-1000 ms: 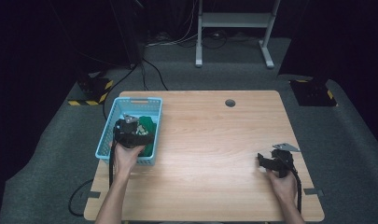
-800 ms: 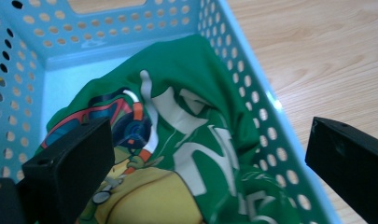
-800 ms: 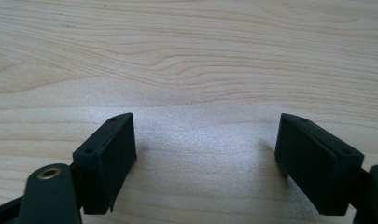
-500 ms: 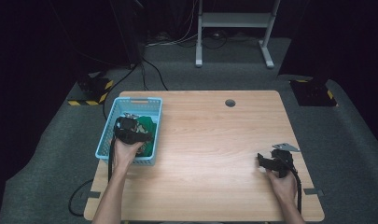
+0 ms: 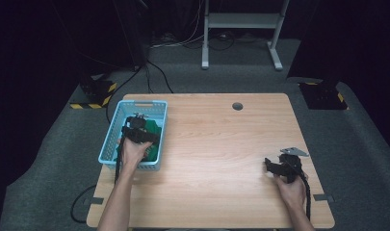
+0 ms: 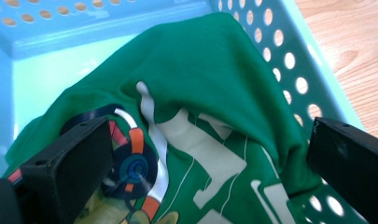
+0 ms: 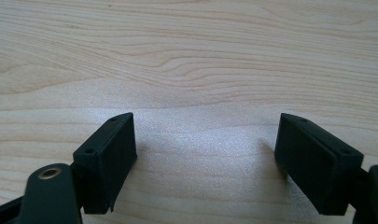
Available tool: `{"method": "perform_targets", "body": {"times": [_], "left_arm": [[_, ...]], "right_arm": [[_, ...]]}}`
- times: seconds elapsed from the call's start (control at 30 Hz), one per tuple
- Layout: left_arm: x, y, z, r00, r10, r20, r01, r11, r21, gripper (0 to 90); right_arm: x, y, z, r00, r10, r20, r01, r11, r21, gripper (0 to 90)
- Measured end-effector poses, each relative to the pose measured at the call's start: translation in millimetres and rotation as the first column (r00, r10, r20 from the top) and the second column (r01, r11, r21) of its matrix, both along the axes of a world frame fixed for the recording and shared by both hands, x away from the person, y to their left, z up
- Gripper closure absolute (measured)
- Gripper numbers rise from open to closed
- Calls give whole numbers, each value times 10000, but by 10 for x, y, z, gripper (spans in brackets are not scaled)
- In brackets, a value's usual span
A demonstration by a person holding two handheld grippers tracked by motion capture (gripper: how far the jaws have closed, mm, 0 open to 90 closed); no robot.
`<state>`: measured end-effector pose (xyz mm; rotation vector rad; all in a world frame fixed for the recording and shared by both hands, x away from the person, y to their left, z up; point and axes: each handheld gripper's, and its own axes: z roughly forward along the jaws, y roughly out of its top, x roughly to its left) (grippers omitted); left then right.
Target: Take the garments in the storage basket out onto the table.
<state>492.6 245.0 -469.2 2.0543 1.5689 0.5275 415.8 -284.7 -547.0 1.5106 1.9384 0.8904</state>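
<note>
Looked down from above on the light wooden desk (image 5: 221, 144); rode close over the green printed cloth (image 6: 210, 93) in the blue perforated plastic basket (image 5: 135, 105); faced bare desk near its right edge.

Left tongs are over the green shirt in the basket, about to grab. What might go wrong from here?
1. The left tongs stand open astride a raised fold of the green T-shirt; closing may catch just that fold, so the shirt could slip free.
2. The right-hand jaw sits close to the blue basket wall; it may snag a hole or drag the basket.
3. The right tongs rest open on the table, too far away to steady it.
</note>
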Motion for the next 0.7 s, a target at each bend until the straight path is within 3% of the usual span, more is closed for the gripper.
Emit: {"method": "perform_targets", "body": {"times": [0.07,0.27,0.37,0.5,0.7], "left_arm": [[28,0,-15,10000,-14,43,14,10000,90,8],[125,-3,-115,9990,103,-430,-97,9998,160,18],[179,-29,-187,9970,154,-759,-115,9986,510,24],[218,10,-230,9944,318,-1005,-293,9992,260,21],[192,26,-248,9950,487,-868,-472,9987,195,26]], "right_arm": [[0,1,0,10000,-3,0,3,10000,-3,205],[-3,15,1,10000,14,-16,-14,10000,-9,205],[-3,18,1,10000,11,-26,-11,10000,1,205],[-2,19,1,10000,16,-21,-16,10000,-1,205],[-3,19,1,10000,15,-21,-15,10000,0,205]]}}
